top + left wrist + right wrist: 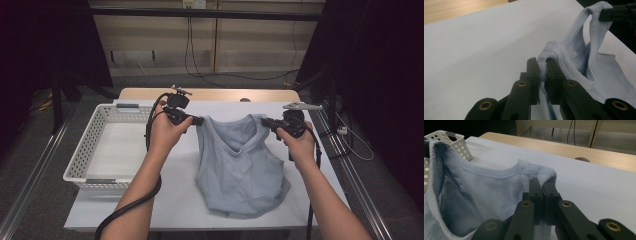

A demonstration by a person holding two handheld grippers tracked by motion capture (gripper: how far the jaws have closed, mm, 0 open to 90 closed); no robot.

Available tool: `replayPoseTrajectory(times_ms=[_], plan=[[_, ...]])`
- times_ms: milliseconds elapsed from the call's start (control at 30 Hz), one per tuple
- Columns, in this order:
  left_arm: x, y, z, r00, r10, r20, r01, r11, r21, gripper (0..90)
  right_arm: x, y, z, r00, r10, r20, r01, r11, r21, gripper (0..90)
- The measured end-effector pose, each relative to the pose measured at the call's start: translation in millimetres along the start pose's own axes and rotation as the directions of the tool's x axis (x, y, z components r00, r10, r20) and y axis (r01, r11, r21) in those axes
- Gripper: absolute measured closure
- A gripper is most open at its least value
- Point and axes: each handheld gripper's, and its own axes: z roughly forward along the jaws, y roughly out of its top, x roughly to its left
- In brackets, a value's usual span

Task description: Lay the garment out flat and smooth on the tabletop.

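Vest (240, 165) shoulders are each pinched in a tool: left tool (196, 120) and right tool (266, 121) both clamp a strap, lifting the neckline while the body rests on the table (175, 200). Folding seems barely begun; the basket (80, 170) waits alongside.

high: above, looking forward-down | 2 gripper views: close, along jaws | shared: vest (240, 160)

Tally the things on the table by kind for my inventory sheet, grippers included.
Light blue sleeveless top: 1
White perforated basket: 1
Black grippers: 2, the left gripper and the right gripper, each shut on a shoulder strap of the top
Total: 4
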Motion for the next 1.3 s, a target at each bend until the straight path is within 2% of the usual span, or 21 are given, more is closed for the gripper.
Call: replayPoseTrajectory(times_ms=[233, 333, 433, 467, 500, 533, 567, 600, 633, 733, 800, 900, 1000, 1133, 1267, 1300], plan=[[7.6, 23.5, -7.8, 0.9998, 0.008, -0.016, -0.008, 0.9999, -0.01, 83.4, 1.0, 15.0, -1.0, 0.9999, 0.002, 0.012, -0.001, 1.0, -0.031, 88.3], [11.8, 42.4, -12.0, 0.9975, 0.029, -0.065, -0.031, 0.9989, -0.037, 83.8, -0.1, 32.3, 0.4, 0.9997, 0.008, 0.024, -0.007, 0.999, -0.051, 88.5], [17.5, 58.7, -9.8, 0.9975, 0.021, -0.067, -0.025, 0.9977, -0.063, 83.9, -3.3, 54.5, 3.6, 0.9972, 0.036, 0.065, -0.029, 0.994, -0.103, 88.5], [18.6, 61.0, -6.7, 0.9976, 0.012, -0.068, -0.016, 0.9984, -0.054, 83.4, -5.0, 59.7, 5.8, 0.996, 0.051, 0.074, -0.042, 0.992, -0.119, 87.2], [20.3, 61.0, -2.9, 0.9971, -0.008, -0.076, 0.005, 0.9992, -0.041, 80.9, -6.6, 63.2, 8.3, 0.9942, 0.055, 0.092, -0.043, 0.991, -0.127, 77.3], [21.1, 59.3, 0.7, 0.995, -0.01, -0.1, 0.005, 0.9987, -0.051, 68.8, -7.0, 64.9, 10.8, 0.9902, 0.059, 0.127, -0.04, 0.989, -0.142, 57.9], [21.9, 56.0, 3.5, 0.9934, 0.005, -0.114, -0.013, 0.9972, -0.074, 49.2, -6.8, 65.5, 12.0, 0.9865, 0.061, 0.152, -0.037, 0.987, -0.155, 42.1], [22.0, 50.1, 6.2, 0.9926, 0.004, -0.122, -0.013, 0.9973, -0.072, 35.4, -6.1, 64.6, 12.3, 0.9859, 0.063, 0.155, -0.04, 0.989, -0.144, 37.8], [21.7, 45.9, 7.5, 0.9927, 0.004, -0.121, -0.011, 0.998, -0.063, 28.3, -4.7, 61.7, 12.4, 0.99, 0.054, 0.131, -0.037, 0.991, -0.125, 34.7], [20.5, 26.2, 13.2, 0.9968, -0.005, -0.079, 0.001, 0.999, -0.045, 22.9, 1.1, 51.2, 12.5, 0.9931, 0.005, 0.117, 0.005, 0.996, -0.086, 25.7], [18.9, 13.1, 15.7, 0.9975, -0.007, -0.07, 0.004, 0.9994, -0.035, 19.4, 6.4, 41.5, 11.7, 0.9963, -0.017, 0.084, 0.023, 0.997, -0.073, 24.3], [13.1, -4.4, 18.0, 0.9993, -0.005, -0.036, 0.004, 0.9995, -0.032, 19.3, 15.7, 26.2, 8.3, 0.9982, -0.044, 0.04, 0.046, 0.998, -0.033, 21.7], [6.3, -19.3, 19.1, 0.9998, 0.003, -0.021, -0.004, 0.9996, -0.03, 18.1, 24.5, 10.4, 3.6, 0.9963, -0.082, 0.025, 0.082, 0.997, 0.002, 19.8], [0.5, -37.6, 21.5, 0.9999, 0.006, -0.009, -0.006, 0.9999, -0.014, 16.4, 28.0, -12.1, -2.1, 0.9977, -0.068, -0.009, 0.068, 0.998, 0.016, 19.0], [-4.9, -53.2, 24.2, 0.9999, 0.009, -0.005, -0.009, 0.9999, -0.007, 16.1, 26.2, -33.3, -6.2, 0.9975, -0.07, -0.007, 0.071, 0.997, 0.033, 18.0], [-6.0, -56.5, 24.4, 0.9996, 0.026, -0.005, -0.026, 0.9997, 0.005, 16.0, 25.6, -38.1, -7.3, 0.9975, -0.07, -0.009, 0.07, 0.997, 0.035, 17.8]])
